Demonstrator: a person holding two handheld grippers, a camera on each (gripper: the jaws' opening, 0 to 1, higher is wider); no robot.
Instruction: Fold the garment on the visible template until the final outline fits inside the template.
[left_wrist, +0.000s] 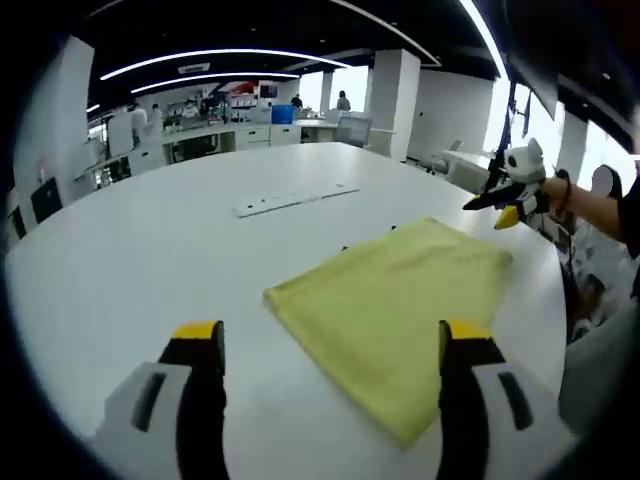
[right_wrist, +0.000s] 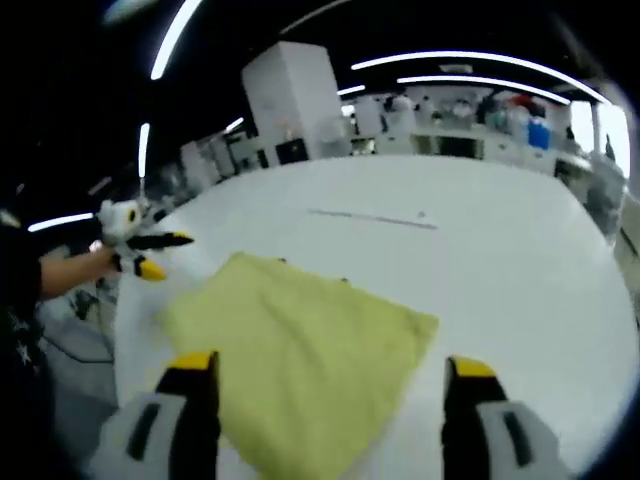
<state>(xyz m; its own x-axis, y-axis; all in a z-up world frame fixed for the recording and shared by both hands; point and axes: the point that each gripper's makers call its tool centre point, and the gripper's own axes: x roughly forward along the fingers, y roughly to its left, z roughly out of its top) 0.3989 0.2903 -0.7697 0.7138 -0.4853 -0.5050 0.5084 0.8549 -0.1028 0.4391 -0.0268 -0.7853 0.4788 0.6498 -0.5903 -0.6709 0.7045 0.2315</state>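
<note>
A yellow garment (left_wrist: 395, 300) lies folded into a rough rectangle on the white table (left_wrist: 150, 250), near its right edge. Small dark marks (left_wrist: 345, 247) peek out at the cloth's far edge; whatever lies under it is hidden. My left gripper (left_wrist: 330, 335) hovers open just short of the cloth's near corner, holding nothing. In the right gripper view the same garment (right_wrist: 300, 350) spreads below my open right gripper (right_wrist: 332, 365), whose jaws are empty. Each gripper also shows in the other's view: the right gripper (left_wrist: 487, 213) past the cloth's far corner, the left gripper (right_wrist: 172, 255) at the table's edge.
A long white strip (left_wrist: 295, 200) lies flat on the table beyond the garment, also seen as the strip (right_wrist: 370, 218). The table edge (left_wrist: 545, 260) runs close beside the cloth. A person's arm (left_wrist: 600, 205) reaches in. Desks and pillars stand far behind.
</note>
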